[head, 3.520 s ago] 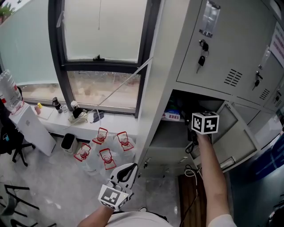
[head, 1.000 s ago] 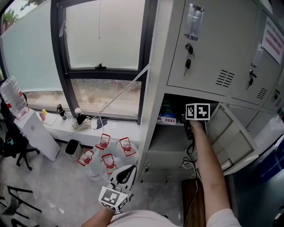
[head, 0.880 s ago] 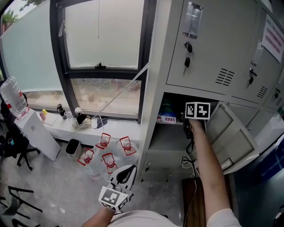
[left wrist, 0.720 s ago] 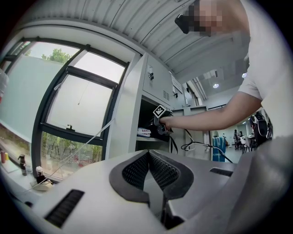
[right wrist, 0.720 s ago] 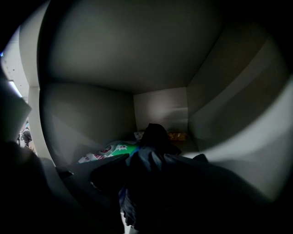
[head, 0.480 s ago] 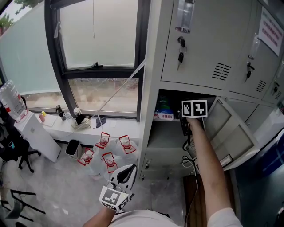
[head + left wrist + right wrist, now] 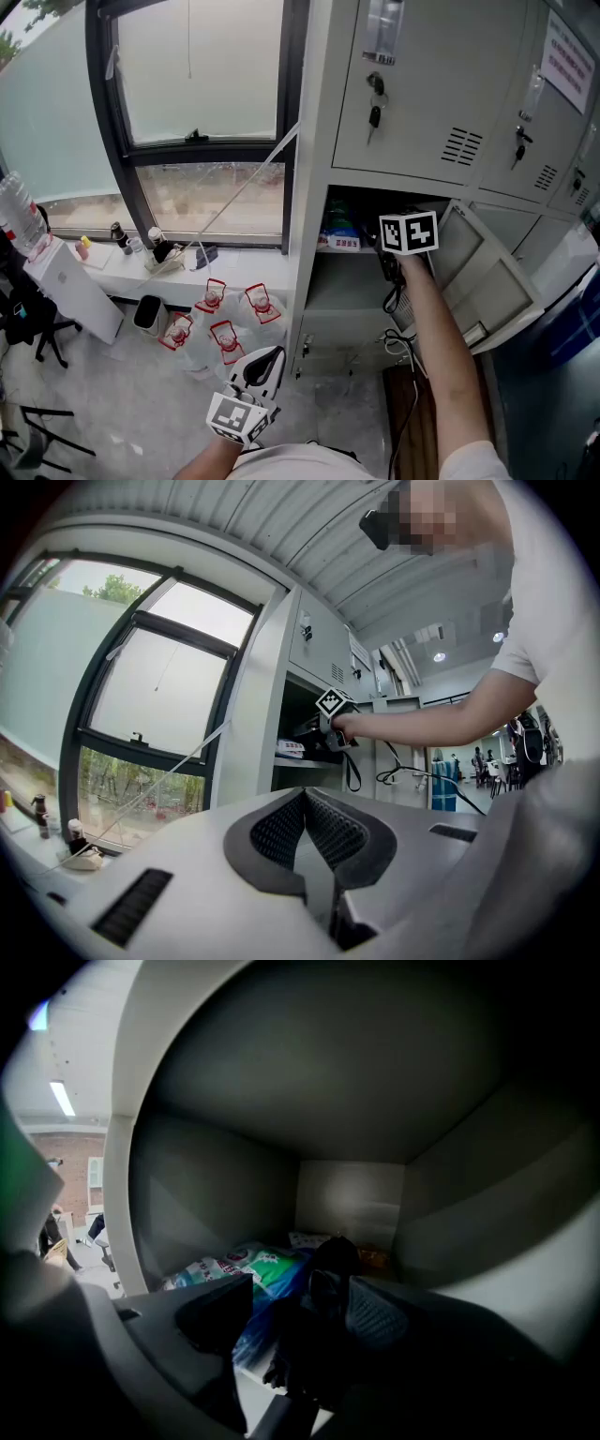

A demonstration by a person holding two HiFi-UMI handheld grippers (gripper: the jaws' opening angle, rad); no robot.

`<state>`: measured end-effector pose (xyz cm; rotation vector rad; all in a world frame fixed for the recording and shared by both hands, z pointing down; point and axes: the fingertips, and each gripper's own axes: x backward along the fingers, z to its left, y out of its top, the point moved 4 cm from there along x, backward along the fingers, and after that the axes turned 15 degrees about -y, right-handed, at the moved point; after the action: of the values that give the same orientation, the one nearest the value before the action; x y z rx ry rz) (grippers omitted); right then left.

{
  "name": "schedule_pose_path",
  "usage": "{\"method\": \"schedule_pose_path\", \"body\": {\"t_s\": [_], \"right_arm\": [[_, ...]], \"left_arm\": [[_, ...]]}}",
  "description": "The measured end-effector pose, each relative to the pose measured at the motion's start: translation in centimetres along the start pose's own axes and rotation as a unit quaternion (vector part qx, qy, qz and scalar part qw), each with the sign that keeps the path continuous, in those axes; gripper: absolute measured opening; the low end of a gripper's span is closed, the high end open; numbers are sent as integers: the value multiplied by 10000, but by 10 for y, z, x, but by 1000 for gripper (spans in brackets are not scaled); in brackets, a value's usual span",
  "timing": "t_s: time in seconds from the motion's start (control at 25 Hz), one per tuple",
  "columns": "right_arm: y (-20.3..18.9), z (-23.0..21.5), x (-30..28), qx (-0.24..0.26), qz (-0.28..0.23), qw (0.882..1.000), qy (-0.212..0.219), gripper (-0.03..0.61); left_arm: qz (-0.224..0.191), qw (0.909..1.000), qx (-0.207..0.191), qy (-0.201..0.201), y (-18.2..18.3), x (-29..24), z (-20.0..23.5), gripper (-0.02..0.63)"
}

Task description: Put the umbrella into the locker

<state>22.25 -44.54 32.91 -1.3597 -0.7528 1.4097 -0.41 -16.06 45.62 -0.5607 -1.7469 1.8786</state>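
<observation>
Inside grey metal locker (image 7: pixel 314 141), just spreading right hand-held gripper (image 7: pixel 300 1321) wide off black folded umbrella (image 7: pixel 328 1260) lying between its jaws on the shelf (image 7: pixel 251 1387) by green packets (image 7: pixel 248 1274); liable to snag and drag it out when backing away.

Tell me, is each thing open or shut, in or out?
lower locker door: swung open.
upper locker door: shut, key hanging in its lock.
umbrella: lying inside the locker, let go.
right gripper: open; its jaws have just been opening, with the umbrella between them.
left gripper: shut, nothing in it.
</observation>
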Motion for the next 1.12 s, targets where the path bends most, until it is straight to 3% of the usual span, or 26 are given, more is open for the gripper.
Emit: {"method": "schedule_pose_path", "body": {"t_s": [0.24, 0.56, 1.12], "right_arm": [[5, -6, 18, 277, -360, 9982, -392, 287], [0, -8, 35, 203, -424, 9976, -515, 247], [-9, -11, 65, 10, -556, 9942, -924, 82]], "left_arm": [[16, 10000, 8, -86, -1, 0, 1, 23], [2, 9998, 14, -184, 1, 7, 3, 23], [-7, 9993, 126, -348, -1, 31, 4, 22]]}}
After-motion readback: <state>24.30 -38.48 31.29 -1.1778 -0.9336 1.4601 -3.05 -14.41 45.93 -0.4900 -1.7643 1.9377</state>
